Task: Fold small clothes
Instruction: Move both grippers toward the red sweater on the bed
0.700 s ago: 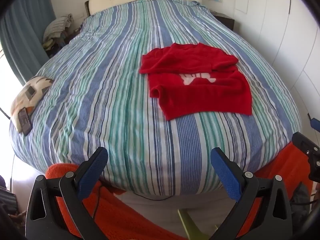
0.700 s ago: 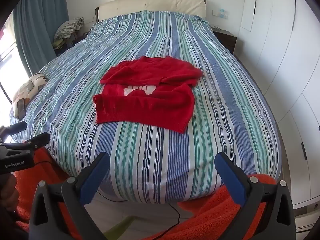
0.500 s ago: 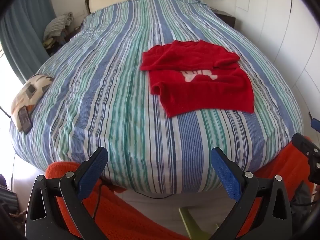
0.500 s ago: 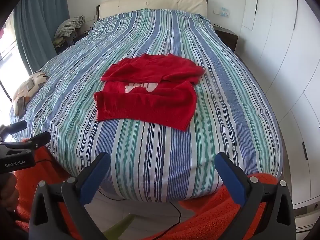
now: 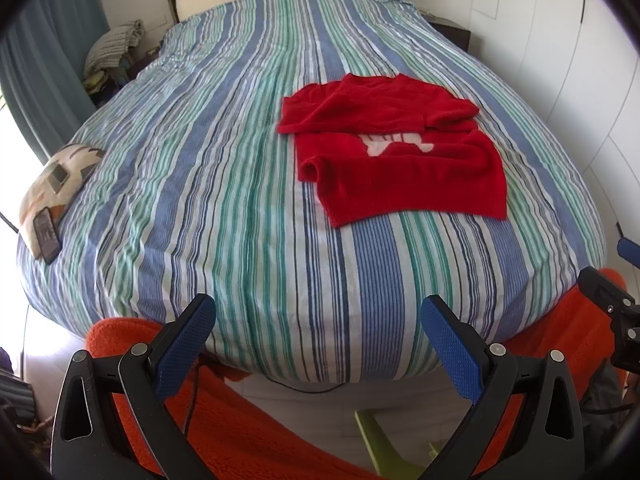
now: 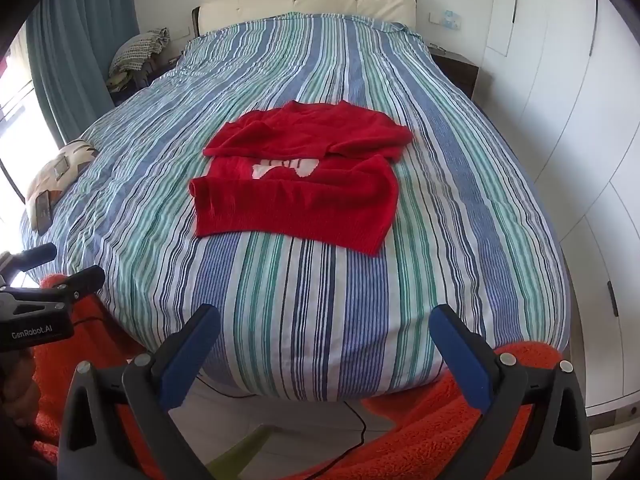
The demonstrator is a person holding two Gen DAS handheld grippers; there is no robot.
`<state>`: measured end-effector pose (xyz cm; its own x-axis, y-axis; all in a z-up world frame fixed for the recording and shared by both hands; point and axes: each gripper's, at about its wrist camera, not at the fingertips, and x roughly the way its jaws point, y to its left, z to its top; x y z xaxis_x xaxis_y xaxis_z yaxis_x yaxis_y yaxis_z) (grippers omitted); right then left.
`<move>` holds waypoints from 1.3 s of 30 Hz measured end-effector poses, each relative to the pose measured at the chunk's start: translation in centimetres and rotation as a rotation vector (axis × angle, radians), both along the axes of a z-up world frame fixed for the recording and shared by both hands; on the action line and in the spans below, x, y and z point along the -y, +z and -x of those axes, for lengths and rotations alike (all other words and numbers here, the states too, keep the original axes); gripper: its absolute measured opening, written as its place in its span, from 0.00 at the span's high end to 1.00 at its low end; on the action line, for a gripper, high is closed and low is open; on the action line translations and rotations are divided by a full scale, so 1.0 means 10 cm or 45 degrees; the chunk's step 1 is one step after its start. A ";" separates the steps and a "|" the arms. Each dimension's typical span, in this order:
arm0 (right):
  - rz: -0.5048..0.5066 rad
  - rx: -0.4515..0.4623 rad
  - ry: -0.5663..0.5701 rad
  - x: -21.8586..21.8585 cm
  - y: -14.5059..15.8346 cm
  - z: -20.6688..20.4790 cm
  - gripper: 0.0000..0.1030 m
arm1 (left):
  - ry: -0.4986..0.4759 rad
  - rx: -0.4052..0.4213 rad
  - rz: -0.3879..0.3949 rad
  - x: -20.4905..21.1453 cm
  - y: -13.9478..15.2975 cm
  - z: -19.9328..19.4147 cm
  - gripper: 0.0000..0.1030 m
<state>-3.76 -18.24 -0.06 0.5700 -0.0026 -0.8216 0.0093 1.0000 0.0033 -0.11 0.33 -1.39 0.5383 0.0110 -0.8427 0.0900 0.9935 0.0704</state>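
While the red sweater (image 6: 296, 188) lies partly folded, seemingly, mid-bed (image 6: 320, 300) for reach | left hand-held gripper (image 5: 316, 344) spread, empty | right hand-held gripper (image 6: 324, 348) spread, empty

One red sweater (image 6: 296, 196), two claws.

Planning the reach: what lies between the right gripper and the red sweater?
Only bare striped bedcover between the right gripper and sweater, seen in the right wrist view.

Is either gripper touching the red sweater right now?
No: the sweater lies alone mid-bed, while the right gripper and left gripper hang open above the bed's foot.
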 end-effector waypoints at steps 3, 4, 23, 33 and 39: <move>-0.002 -0.002 0.009 -0.03 -0.02 0.01 0.00 | -0.001 -0.005 0.003 0.00 -0.01 0.00 0.01; -0.004 -0.005 0.012 -0.04 -0.02 0.01 0.00 | -0.004 -0.008 0.007 0.01 -0.01 0.00 0.01; -0.027 -0.029 0.029 -0.10 -0.08 0.03 0.00 | -0.014 -0.041 0.040 0.02 -0.06 0.02 0.00; -0.034 -0.035 0.029 -0.12 -0.09 0.04 0.00 | -0.020 -0.052 0.044 0.04 -0.07 0.03 0.01; -0.036 -0.036 0.030 -0.12 -0.10 0.05 0.00 | -0.020 -0.053 0.044 0.04 -0.07 0.03 0.01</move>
